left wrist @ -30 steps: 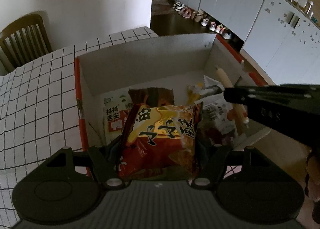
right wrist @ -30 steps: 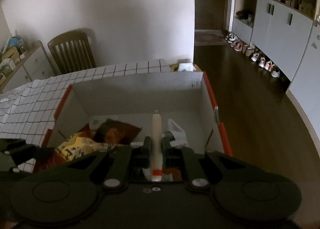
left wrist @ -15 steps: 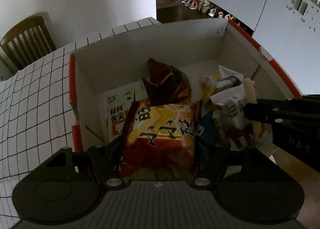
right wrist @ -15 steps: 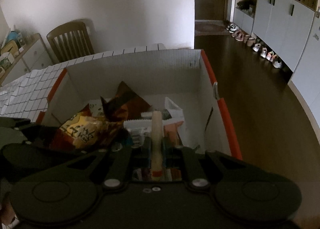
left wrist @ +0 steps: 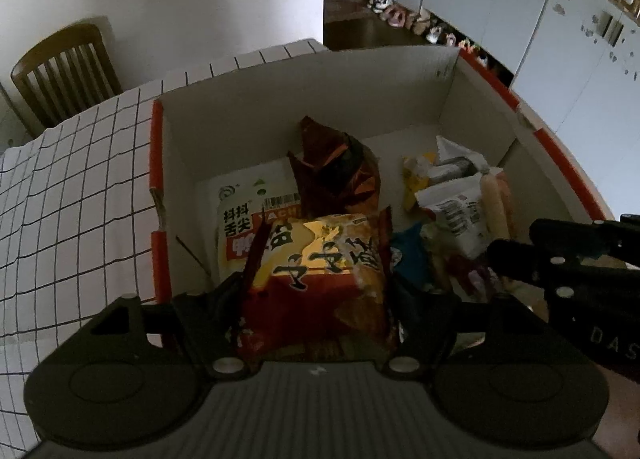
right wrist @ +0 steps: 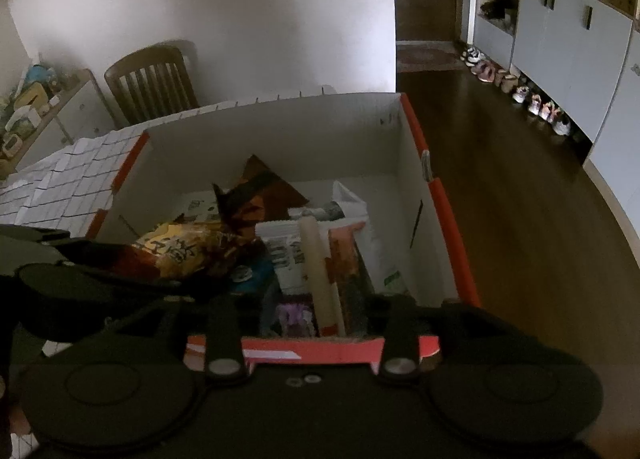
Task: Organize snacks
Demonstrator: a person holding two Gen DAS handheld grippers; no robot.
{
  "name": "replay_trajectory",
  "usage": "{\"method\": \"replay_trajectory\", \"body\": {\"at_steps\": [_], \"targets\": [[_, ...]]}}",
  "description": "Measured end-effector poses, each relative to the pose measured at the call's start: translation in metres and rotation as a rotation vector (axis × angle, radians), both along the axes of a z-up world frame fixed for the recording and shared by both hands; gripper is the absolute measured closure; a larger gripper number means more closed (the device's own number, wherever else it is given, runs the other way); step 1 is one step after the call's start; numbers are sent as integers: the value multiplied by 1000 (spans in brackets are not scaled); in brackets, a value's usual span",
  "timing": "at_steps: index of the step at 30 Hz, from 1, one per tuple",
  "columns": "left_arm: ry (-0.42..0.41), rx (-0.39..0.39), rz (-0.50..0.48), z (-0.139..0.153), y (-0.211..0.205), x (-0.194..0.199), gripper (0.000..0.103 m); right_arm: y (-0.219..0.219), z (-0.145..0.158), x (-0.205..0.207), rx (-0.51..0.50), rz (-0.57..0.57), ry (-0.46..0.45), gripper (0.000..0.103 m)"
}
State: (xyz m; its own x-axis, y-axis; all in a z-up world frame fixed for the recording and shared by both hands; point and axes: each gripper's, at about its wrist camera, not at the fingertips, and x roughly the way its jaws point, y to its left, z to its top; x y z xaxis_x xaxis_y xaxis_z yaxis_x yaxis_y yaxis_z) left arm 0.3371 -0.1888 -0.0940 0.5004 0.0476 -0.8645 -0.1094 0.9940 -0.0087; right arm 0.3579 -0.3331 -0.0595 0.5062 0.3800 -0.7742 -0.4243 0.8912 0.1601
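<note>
A white cardboard box with orange edges [left wrist: 157,147] [right wrist: 444,215] holds several snack packs. My left gripper [left wrist: 320,291] is shut on a red and yellow snack bag [left wrist: 320,271] and holds it over the box's near left part; the bag also shows in the right wrist view [right wrist: 180,247]. My right gripper [right wrist: 308,307] is open over the box's near edge. A pale sausage stick [right wrist: 318,271] lies loose between its spread fingers on the packs; it also shows in the left wrist view [left wrist: 492,207]. A dark brown bag [left wrist: 336,175] stands upright mid-box.
The box sits on a table with a white checked cloth [left wrist: 72,187]. A wooden chair [left wrist: 64,71] stands behind the table. A dark wood floor [right wrist: 520,187] and grey cabinets [right wrist: 568,43] with shoes below lie to the right.
My right gripper has opened and let go of the sausage stick, which now lies in the box. Both grippers have lowered towards the box; the left still holds the bag.
</note>
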Motion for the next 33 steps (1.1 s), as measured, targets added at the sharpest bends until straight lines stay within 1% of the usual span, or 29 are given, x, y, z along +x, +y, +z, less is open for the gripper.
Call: {"method": "replay_trajectory", "body": {"at_steps": [1, 3, 5, 7, 8, 10, 15, 21, 23, 28, 30, 33], "targets": [[-6, -6, 0, 2, 0, -3, 27, -1, 1, -2, 2, 2, -3, 61], [-10, -22, -1, 4, 0, -6, 27, -2, 5, -6, 4, 1, -14, 52], [-19, -28, 2, 8, 1, -10, 27, -5, 10, -10, 13, 0, -25, 46], [-38, -35, -4, 13, 2, -16, 25, -8, 16, -15, 21, -7, -37, 43], [-47, -39, -5, 16, 2, -19, 22, -9, 19, -18, 29, -10, -42, 40], [-71, -58, -10, 23, 4, -26, 21, -11, 24, -24, 37, -14, -56, 38], [-131, -87, -31, 43, 10, -47, 21, -15, 39, -41, 63, -34, -88, 28], [-204, -130, -57, 69, 21, -77, 21, -14, 58, -67, 92, -50, -139, 18], [-227, -136, -64, 77, 25, -88, 21, -13, 64, -75, 110, -54, -149, 16], [-273, -176, -58, 94, 40, -111, 21, -10, 79, -100, 149, -69, -201, 10], [-288, -191, -56, 100, 46, -119, 15, -8, 85, -110, 159, -76, -219, 6], [-319, -189, -49, 108, 53, -130, 15, -6, 92, -124, 168, -87, -255, 4]]}}
